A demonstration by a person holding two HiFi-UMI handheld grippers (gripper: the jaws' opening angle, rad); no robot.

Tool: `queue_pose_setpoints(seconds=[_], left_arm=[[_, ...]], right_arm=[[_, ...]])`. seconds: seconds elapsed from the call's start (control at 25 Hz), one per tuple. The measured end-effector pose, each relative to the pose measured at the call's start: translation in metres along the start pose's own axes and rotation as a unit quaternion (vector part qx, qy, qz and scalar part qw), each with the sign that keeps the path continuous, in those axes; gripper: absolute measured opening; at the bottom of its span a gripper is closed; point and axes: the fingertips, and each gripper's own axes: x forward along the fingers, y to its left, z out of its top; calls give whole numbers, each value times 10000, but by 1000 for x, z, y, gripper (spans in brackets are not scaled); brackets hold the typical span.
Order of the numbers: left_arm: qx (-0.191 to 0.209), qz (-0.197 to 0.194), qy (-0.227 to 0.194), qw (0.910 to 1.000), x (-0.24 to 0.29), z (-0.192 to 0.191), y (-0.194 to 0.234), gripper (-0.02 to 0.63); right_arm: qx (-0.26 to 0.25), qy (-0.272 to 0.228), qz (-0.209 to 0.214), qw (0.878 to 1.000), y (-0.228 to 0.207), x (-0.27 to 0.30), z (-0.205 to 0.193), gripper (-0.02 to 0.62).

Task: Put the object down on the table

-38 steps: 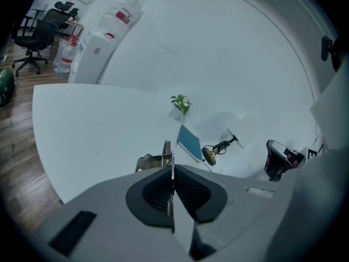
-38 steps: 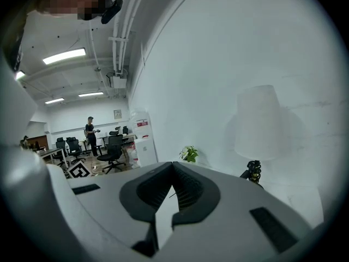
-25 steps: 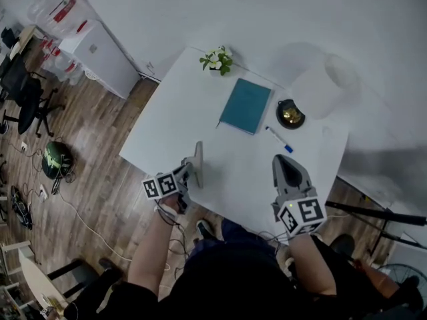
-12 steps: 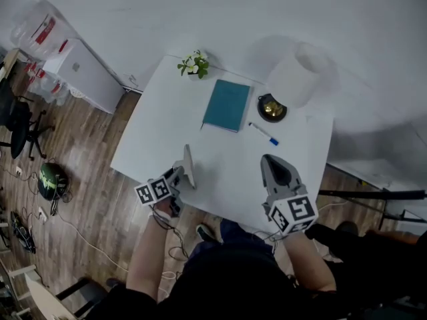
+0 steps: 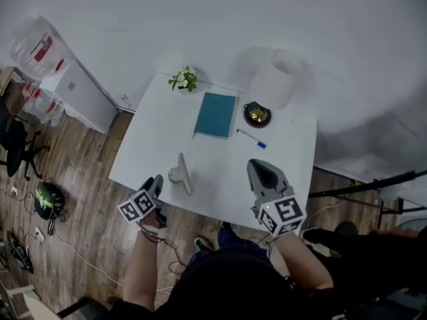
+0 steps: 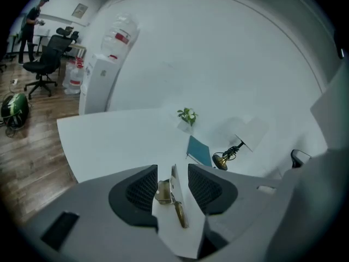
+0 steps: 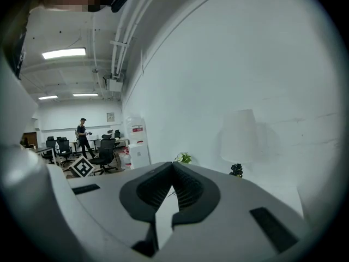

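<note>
The object, a thin grey plate with a brass fitting (image 5: 181, 173), rests on the white table (image 5: 153, 139) near its front left edge. My left gripper (image 5: 157, 182) sits just behind it at the table edge. Its jaws are opening. In the left gripper view the plate (image 6: 175, 189) stands on edge between the pads (image 6: 143, 189), with a gap on each side. My right gripper (image 5: 260, 172) hovers over the table's front right part. In its own view the right gripper (image 7: 172, 167) is shut with nothing in it.
A teal book (image 5: 215, 115), a small potted plant (image 5: 183, 79), a brass-based lamp (image 5: 257, 114) with a white shade and a blue pen (image 5: 251, 139) lie on the far half. A water dispenser (image 5: 73, 92) and an office chair (image 5: 17, 145) stand on the wooden floor at the left.
My left gripper has let go of the grey plate and drawn back toward the table's near edge. The plate stays on the table. The right gripper stays shut.
</note>
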Motion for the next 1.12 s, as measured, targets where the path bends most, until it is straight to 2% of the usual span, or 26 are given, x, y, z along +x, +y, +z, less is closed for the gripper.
queue_pose_setpoints(seconds=[0.16,0.32,0.6,0.96,1.12], left_arm=[[469,-99,-491,9976,-40,32,-23,167],[1210,-448,-1047,9861,-84,64,-70,163],[2403,-821,-2011,9461,-185,104,-145,134],[3336,-906,-2845,8942,-293,119,-196,115],[3567,-858,-3092,8774,-331,117,-200,112]], right_arm=[[-75,-145,-43,9999,10,-15,15,6],[-162,-410,-74,9990,17,-24,37,6],[-286,-844,-72,9960,42,-44,76,6],[-528,-1360,70,9893,96,-77,117,6],[-593,-1571,73,9858,116,-93,129,6]])
